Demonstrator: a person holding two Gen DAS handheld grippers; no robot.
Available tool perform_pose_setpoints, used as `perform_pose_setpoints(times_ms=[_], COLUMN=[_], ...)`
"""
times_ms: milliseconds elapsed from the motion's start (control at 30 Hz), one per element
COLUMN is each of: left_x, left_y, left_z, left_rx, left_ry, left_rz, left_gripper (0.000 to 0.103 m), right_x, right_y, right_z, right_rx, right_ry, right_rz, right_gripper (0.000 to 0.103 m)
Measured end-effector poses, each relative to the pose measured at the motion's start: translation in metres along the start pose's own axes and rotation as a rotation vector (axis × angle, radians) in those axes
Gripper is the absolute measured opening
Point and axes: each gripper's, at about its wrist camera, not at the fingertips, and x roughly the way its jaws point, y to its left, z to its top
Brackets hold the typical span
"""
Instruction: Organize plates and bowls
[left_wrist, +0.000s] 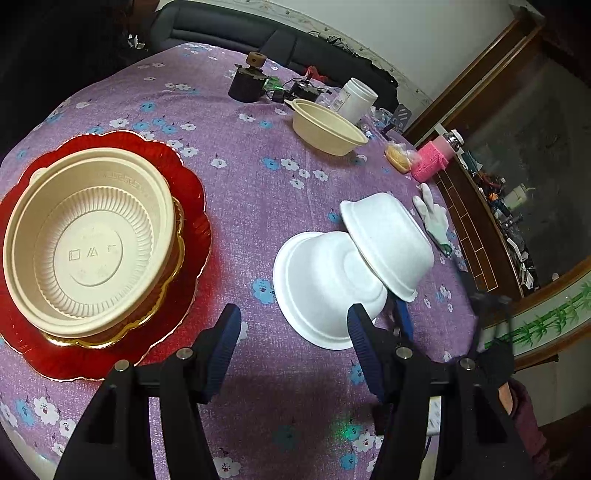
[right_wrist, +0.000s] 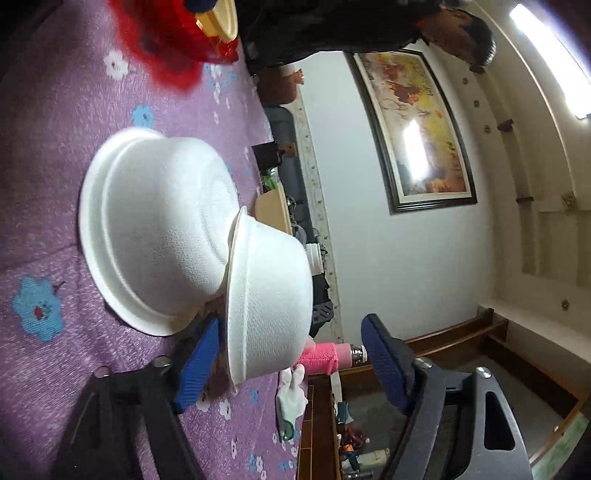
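Two white foam bowls lie upside down on the purple flowered tablecloth. The lower white bowl (left_wrist: 325, 291) (right_wrist: 155, 236) sits flat, and the second white bowl (left_wrist: 388, 243) (right_wrist: 266, 295) leans tilted against it. My right gripper (right_wrist: 291, 363) is open around the tilted bowl's rim: one blue finger (right_wrist: 197, 363) lies under the rim, the other stands clear of it. That gripper's blue finger (left_wrist: 402, 319) shows behind the bowls. My left gripper (left_wrist: 295, 345) hangs open over bare cloth just before the lower bowl. A large beige bowl (left_wrist: 92, 240) rests on a gold plate (left_wrist: 110, 338) on a red plate (left_wrist: 192, 206) (right_wrist: 166, 33).
Another beige bowl (left_wrist: 328, 127) stands at the back, with a white jar (left_wrist: 356, 98) and dark gadgets (left_wrist: 245, 83) behind it. A pink-wrapped bottle (left_wrist: 432, 158) (right_wrist: 325, 356) and a white glove (left_wrist: 432, 218) (right_wrist: 291, 397) lie near the table's right edge. A person's dark sleeve (right_wrist: 332, 26) is nearby.
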Motion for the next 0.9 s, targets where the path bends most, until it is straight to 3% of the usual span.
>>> perform_pose_setpoints(times_ms=[33,100,267,367,467,600,767,900], left_x=[-0.001,-0.001,-0.001,0.002,0.007,0.017,0.036,0.066], left_y=[0.000,0.000,0.002,-0.001,-0.011,-0.027,-0.062,-0.102], left_z=[0.000,-0.001,0.004,0.007,0.010,0.016,0.020,0.021], left_rx=[0.002,0.006,0.003,0.006,0.027,0.048,0.112,0.178], left_ry=[-0.001,0.001,0.000,0.000,0.009,0.026,0.042,0.088], left_rz=[-0.003,-0.004,0.011,0.007,-0.001,-0.020,-0.022,-0.022], left_gripper=[0.059,0.059,0.059,0.059,0.059,0.060,0.067,0.067], right_x=[0.002,0.011,0.016,0.027,0.047,0.085,0.112,0.112], right_y=[0.001,-0.004,-0.053,-0.095,-0.142,-0.175,-0.147,-0.122], right_z=[0.001,0.002,-0.006,-0.022,-0.058,-0.141,-0.230,-0.279], right_rx=[0.003,0.052,0.296,0.516,0.825,1.291,1.652,1.840], right_ry=[0.010,0.042,0.072,0.126,0.209,0.353,0.530,0.571], right_rz=[0.013,0.025,0.047,0.149,0.362,0.693,0.969,1.130], right_gripper=[0.032,0.012,0.004,0.004,0.004,0.004,0.004,0.004])
